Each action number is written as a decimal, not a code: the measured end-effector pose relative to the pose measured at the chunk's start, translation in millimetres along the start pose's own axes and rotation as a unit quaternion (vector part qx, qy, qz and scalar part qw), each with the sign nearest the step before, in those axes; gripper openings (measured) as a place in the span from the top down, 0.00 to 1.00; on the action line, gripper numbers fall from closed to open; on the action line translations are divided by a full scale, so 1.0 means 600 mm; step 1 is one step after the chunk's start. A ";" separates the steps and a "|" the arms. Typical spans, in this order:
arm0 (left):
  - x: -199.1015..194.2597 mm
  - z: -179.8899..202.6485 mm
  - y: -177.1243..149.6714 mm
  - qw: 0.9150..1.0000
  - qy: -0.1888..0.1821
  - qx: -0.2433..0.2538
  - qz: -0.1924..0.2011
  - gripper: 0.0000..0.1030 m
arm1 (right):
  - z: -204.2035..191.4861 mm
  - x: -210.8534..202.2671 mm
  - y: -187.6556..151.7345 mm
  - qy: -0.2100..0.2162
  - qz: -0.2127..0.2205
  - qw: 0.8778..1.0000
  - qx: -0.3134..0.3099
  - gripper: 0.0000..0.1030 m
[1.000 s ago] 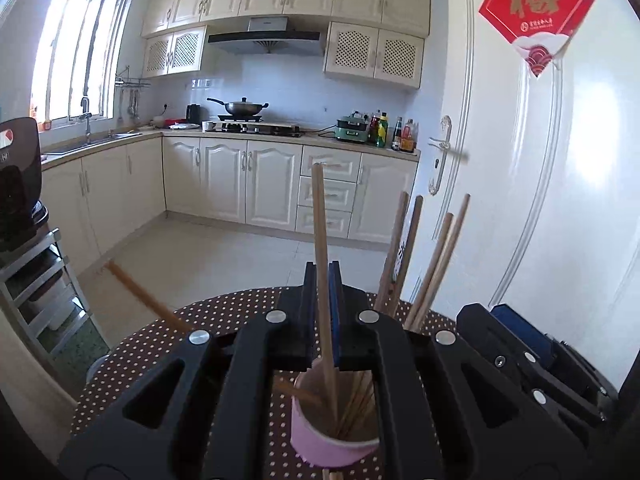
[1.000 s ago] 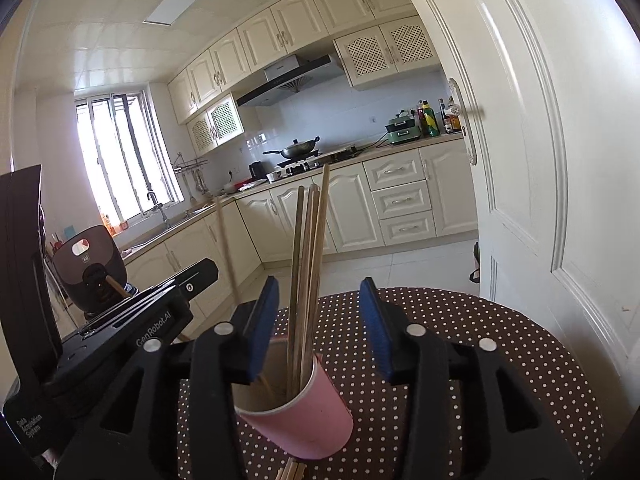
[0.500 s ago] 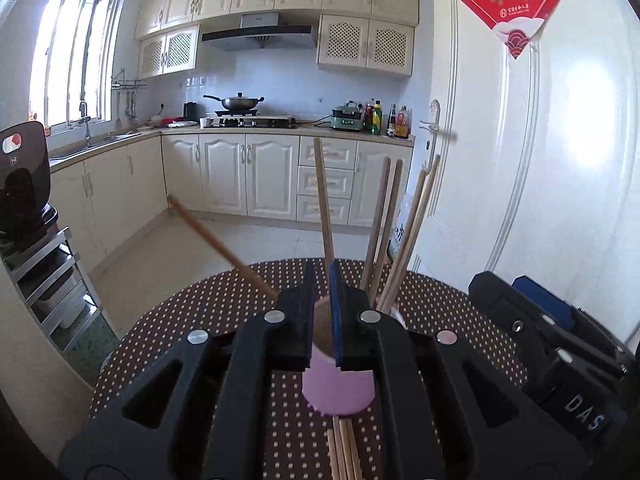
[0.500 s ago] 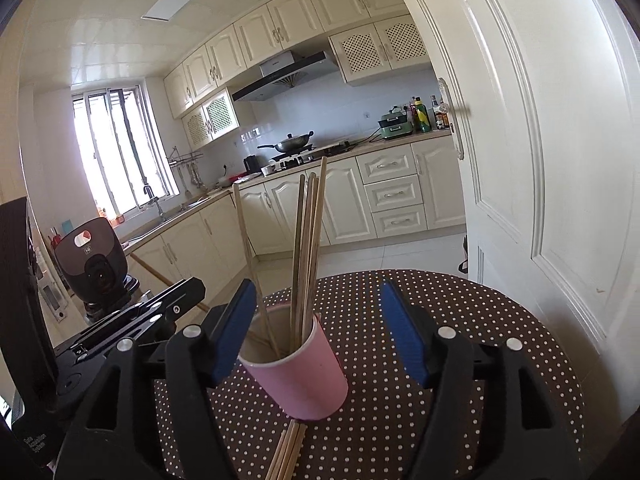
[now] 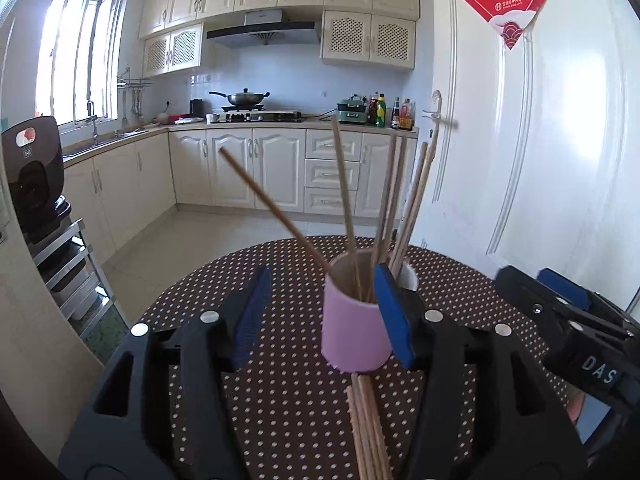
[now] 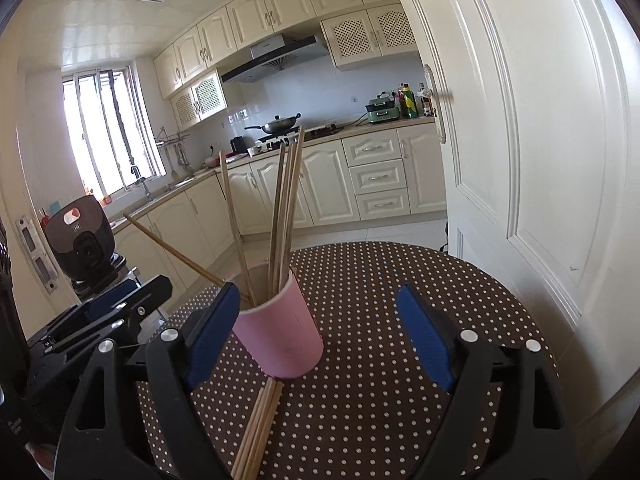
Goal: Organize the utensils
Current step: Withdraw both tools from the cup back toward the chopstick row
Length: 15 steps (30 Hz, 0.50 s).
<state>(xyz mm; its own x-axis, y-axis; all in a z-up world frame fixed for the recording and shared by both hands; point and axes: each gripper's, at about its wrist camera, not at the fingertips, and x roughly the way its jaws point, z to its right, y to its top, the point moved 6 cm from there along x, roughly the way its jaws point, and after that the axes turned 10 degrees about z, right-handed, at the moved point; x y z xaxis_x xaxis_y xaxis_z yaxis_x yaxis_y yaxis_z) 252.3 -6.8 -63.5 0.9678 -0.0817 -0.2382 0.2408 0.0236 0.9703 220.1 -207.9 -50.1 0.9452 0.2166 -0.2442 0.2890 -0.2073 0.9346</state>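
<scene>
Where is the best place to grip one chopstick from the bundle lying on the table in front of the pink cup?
Probably the end nearest the camera of an outer stick in the bundle, taken from above across its width; the far ends lie against the pink cup.

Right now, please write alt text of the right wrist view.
A pink cup holding upright wooden chopsticks stands on a dotted table, between the opening, empty right gripper. More chopsticks lie flat before it.
</scene>
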 end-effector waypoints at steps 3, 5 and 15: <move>-0.001 -0.012 -0.019 1.000 0.008 -0.002 -0.013 0.46 | 0.004 -0.005 -0.014 -0.010 -0.015 1.000 -0.003 0.20; 0.000 -0.020 -0.033 1.000 0.013 -0.006 -0.027 0.46 | 0.007 -0.009 -0.025 -0.012 -0.027 1.000 -0.008 0.19; -0.002 -0.055 -0.092 0.996 0.022 -0.021 -0.080 0.41 | 0.018 -0.008 -0.089 -0.024 -0.102 0.994 -0.009 0.11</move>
<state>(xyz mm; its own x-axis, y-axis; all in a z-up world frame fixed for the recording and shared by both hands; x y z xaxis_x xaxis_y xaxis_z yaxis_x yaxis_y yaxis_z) 240.2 25.0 -118.4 0.9188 -0.0445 -0.3922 0.3942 0.0563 0.9173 201.5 -208.1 -101.8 0.8739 0.2062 -0.4402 0.4724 -0.1466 0.8691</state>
